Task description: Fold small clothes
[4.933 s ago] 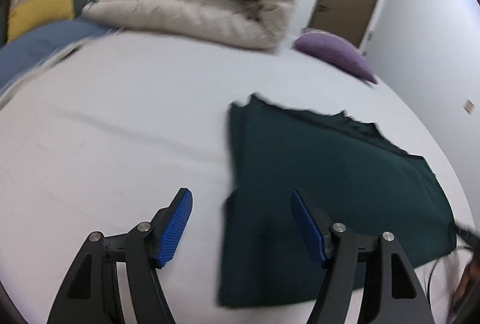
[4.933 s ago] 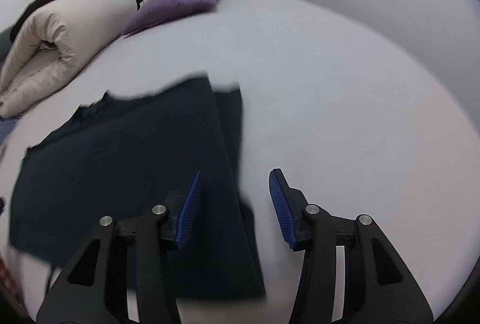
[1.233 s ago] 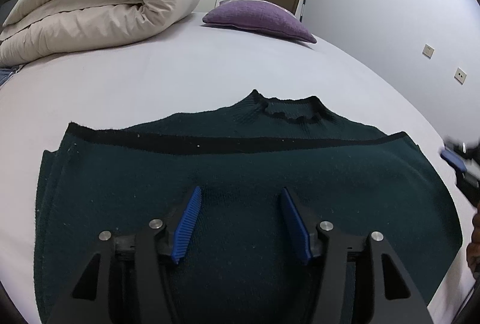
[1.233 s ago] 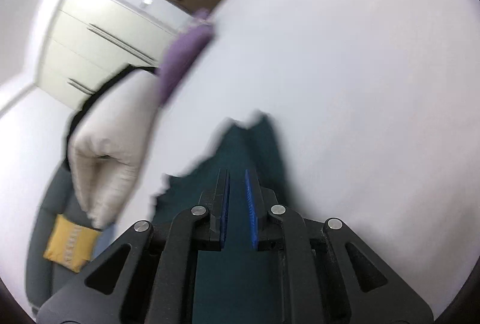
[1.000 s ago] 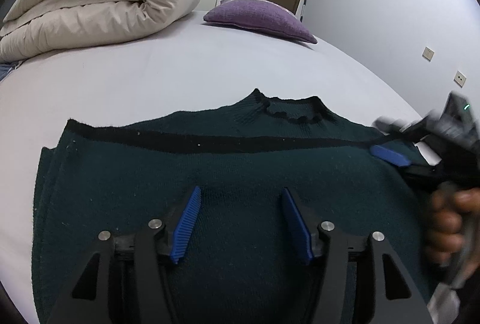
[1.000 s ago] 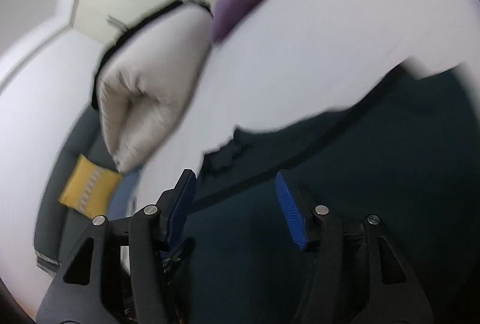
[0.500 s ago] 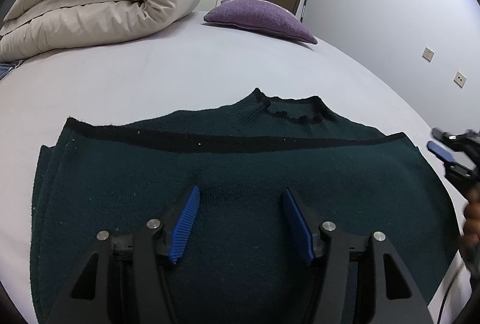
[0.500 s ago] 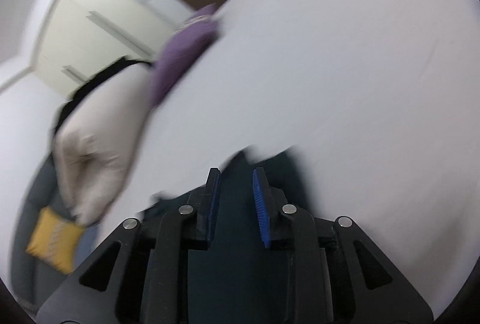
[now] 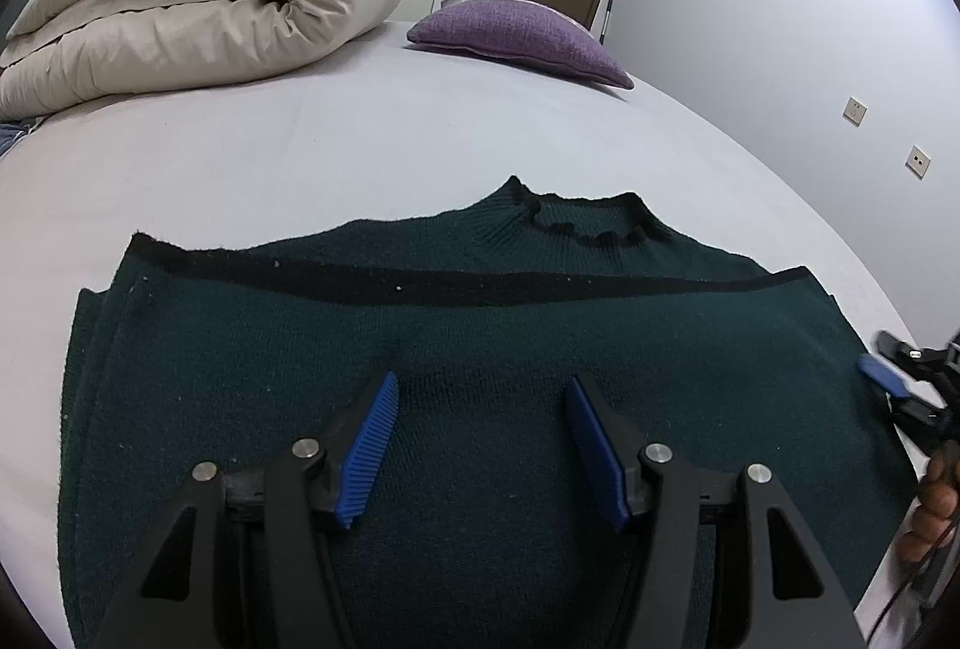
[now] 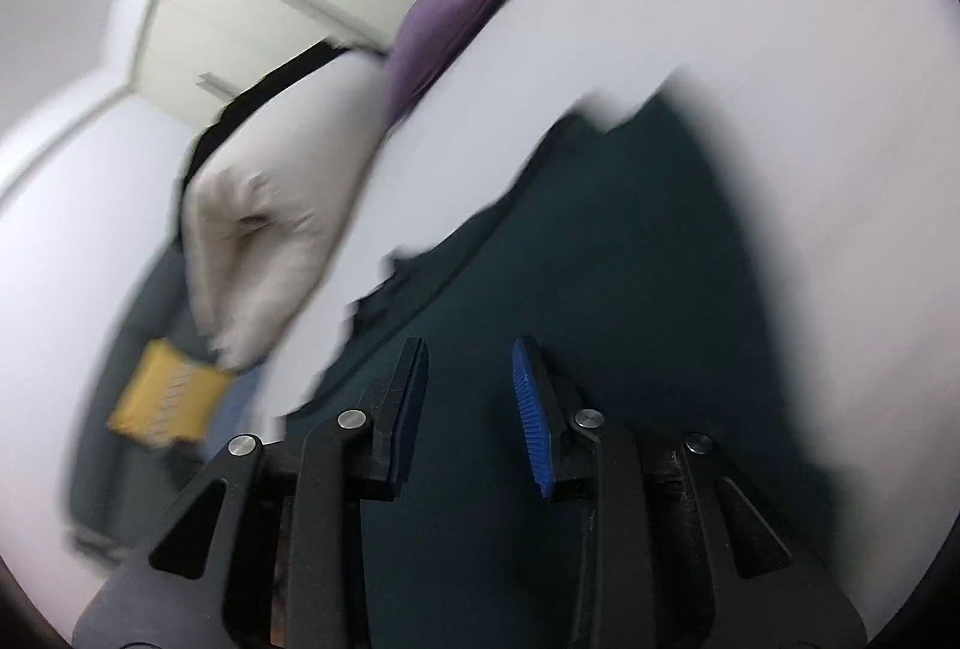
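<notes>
Both grippers hover with fingers spread, empty. The left gripper [image 9: 480, 445] and right gripper [image 10: 468, 415] sit over the folded dark green sweater [image 9: 480, 325] on the bed [image 9: 360, 138].

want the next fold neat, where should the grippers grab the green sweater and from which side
Judging from the left wrist view, the dark green sweater lies flat on the bed, bottom already folded up to a black-trimmed edge, sides stacked. Probably pinch a side edge: the left gripper at the layered left edge, coming in low from outside, where the stacked layers give the fingers a lip. Both grippers are open, neither holding cloth.
</notes>
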A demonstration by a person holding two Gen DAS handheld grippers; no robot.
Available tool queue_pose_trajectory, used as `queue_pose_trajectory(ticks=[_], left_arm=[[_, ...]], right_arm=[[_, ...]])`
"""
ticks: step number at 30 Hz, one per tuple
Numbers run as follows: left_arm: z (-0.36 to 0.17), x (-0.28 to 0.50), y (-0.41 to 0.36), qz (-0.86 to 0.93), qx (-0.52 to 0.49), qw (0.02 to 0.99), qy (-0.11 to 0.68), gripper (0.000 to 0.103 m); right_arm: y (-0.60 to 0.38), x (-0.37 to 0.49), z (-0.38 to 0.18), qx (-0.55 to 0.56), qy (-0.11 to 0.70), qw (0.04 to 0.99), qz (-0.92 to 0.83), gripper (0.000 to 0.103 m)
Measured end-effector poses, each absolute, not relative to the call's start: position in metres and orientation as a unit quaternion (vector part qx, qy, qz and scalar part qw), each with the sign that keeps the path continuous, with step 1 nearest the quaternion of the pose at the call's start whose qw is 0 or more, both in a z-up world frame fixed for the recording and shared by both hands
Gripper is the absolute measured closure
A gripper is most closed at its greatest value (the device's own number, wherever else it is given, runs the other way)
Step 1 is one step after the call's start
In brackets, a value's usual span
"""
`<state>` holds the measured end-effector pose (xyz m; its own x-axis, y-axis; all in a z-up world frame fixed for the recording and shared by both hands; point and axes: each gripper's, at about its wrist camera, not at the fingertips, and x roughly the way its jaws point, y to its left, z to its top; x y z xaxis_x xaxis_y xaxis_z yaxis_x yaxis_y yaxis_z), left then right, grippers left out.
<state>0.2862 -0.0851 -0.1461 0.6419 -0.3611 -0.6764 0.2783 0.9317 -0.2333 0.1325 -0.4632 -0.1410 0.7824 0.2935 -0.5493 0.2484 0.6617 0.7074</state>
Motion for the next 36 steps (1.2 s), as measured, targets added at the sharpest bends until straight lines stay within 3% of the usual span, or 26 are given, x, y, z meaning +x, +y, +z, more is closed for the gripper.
queue_pose_trajectory(ticks=[2,3,4,6,11,20,27,36], left_arm=[[-0.146,0.286,-0.084,-0.177,-0.054,0.904,0.385,0.041],[-0.146,0.286,-0.084,-0.177,-0.055,0.904,0.385,0.041],[-0.146,0.286,-0.085,-0.177,-0.055,0.904,0.385,0.041],[-0.146,0.286,-0.085,-0.176,-0.053,0.904,0.385,0.041],[-0.138,0.287,-0.087,-0.165,-0.046,0.9,0.401,0.041],[-0.117,0.246,-0.099,-0.184,-0.06,0.896,0.4,0.041],[-0.137,0.252,-0.098,-0.182,-0.056,0.893,0.407,0.041],[-0.138,0.256,-0.094,-0.189,-0.069,0.887,0.416,0.042]], right_arm=[[-0.485,0.113,-0.13,0.394,0.322,0.861,-0.018,0.06],[-0.5,0.097,-0.12,0.384,0.32,0.865,-0.05,0.039],[-0.51,0.084,-0.114,0.381,0.309,0.868,-0.076,0.027],[-0.529,0.057,-0.108,0.388,0.285,0.87,-0.104,0.024],[-0.547,0.045,-0.122,0.411,0.336,0.846,-0.054,0.024],[-0.49,0.114,-0.143,0.442,0.398,0.804,-0.002,0.045],[-0.47,0.144,-0.168,0.473,0.431,0.768,0.019,0.086],[-0.441,0.155,-0.157,0.441,0.425,0.79,-0.038,0.09]])
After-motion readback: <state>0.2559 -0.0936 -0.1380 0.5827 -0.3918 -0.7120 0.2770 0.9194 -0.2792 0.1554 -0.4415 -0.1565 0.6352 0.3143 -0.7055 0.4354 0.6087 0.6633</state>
